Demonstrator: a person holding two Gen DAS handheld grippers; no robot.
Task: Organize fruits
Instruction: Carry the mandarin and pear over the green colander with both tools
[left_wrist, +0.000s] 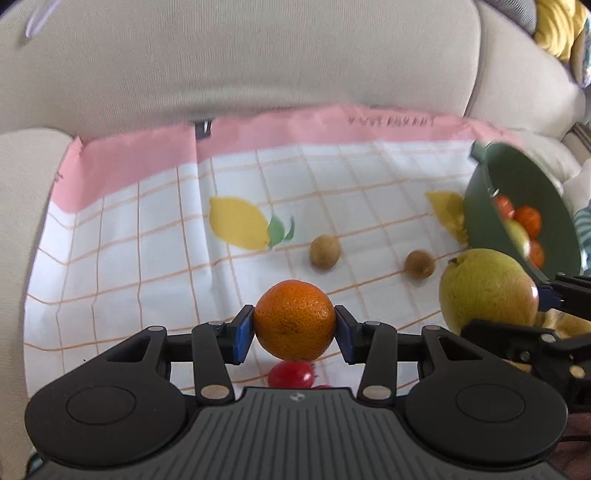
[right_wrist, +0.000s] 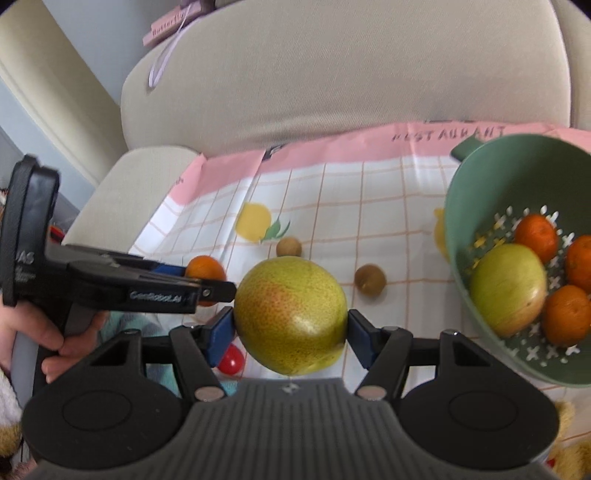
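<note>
While clamped in the right tool (right_wrist: 290, 325), yellow-green pear (right_wrist: 290, 314), reddish blush, speckled

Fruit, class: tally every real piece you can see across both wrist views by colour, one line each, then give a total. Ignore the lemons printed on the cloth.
Orange: 4, one in the left gripper, three in the green colander
Yellow-green: 2, a pear in the right gripper, one in the colander
Brown: 2
Red: 1
Total: 9

Domestic living room. A beige upholstered sofa (left_wrist: 236, 74) fills the view ahead of the grippers; a pink-bordered checked cloth (left_wrist: 147, 229) printed with lemons covers its seat, a yellow knitted throw (left_wrist: 557, 29) up right.
</note>
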